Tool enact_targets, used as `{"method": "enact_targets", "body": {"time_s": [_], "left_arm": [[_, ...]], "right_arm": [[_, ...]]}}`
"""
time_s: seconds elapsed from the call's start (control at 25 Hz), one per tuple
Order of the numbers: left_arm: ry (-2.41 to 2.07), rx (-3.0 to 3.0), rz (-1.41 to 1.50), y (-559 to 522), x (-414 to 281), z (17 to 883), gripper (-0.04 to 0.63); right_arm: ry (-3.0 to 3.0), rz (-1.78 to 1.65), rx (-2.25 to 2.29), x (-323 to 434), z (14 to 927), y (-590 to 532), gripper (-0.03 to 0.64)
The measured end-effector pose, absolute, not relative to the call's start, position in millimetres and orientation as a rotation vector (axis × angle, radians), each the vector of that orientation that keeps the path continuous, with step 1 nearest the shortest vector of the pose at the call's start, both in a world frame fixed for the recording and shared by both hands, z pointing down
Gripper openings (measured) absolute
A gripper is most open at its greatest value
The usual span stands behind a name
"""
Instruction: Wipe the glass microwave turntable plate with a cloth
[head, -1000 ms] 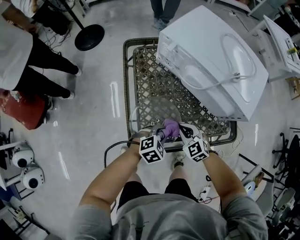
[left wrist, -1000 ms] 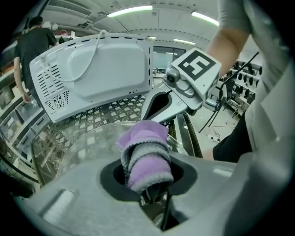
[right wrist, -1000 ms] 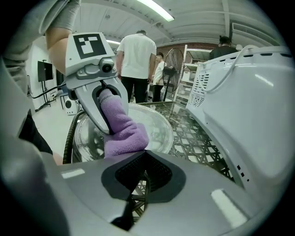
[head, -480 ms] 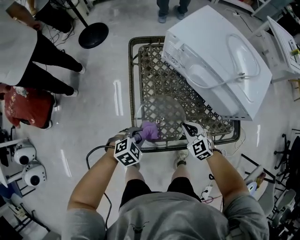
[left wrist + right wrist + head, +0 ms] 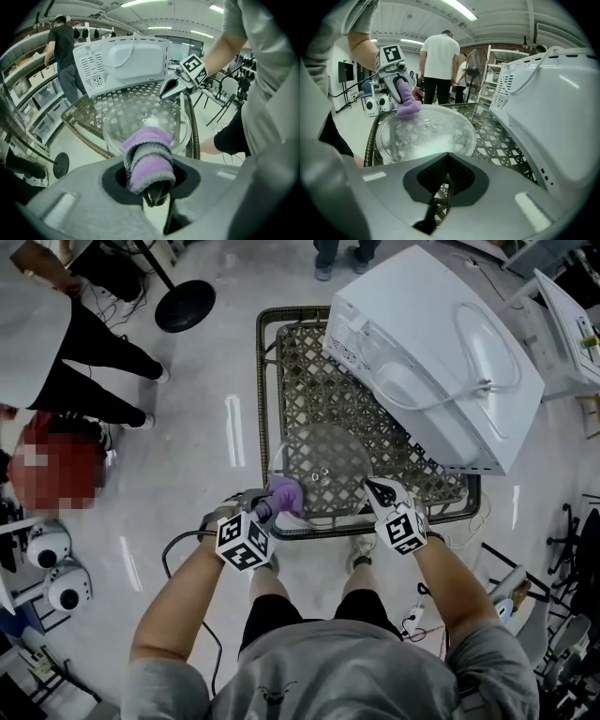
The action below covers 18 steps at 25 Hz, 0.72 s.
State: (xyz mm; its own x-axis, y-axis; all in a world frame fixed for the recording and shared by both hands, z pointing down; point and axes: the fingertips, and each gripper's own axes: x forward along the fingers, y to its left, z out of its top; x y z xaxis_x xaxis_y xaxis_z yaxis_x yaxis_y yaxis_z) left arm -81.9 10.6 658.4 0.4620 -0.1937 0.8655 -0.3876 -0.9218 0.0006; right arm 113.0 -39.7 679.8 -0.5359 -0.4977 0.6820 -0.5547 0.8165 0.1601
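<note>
Your left gripper (image 5: 266,507) is clamped shut on the purple cloth (image 5: 285,491), and the cloth presses on the near left rim of the glass turntable plate (image 5: 326,465). Your right gripper (image 5: 374,489) has its jaws pinched on the plate's right edge. The plate is at the near end of the wicker table (image 5: 309,371), just beside the white microwave (image 5: 441,352)

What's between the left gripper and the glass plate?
The purple cloth, clamped in the left gripper, touches the rim of the glass plate; the left gripper view shows it.
</note>
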Motion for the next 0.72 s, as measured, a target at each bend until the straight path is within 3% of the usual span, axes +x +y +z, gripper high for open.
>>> {"method": "enact_targets", "body": {"time_s": [0.44,0.72], "left_arm": [[-0.260,2.747,1.234,34.2,71.4,640.4,0.095],[-0.230,2.721,1.277,35.8,103.9,673.9,0.095]], "right_arm": [[-2.236,0.089,0.757,111.9,677.8,-39.7,0.008],[-2.241,0.085,0.751,112.0,677.6,-41.3,0.008]]}}
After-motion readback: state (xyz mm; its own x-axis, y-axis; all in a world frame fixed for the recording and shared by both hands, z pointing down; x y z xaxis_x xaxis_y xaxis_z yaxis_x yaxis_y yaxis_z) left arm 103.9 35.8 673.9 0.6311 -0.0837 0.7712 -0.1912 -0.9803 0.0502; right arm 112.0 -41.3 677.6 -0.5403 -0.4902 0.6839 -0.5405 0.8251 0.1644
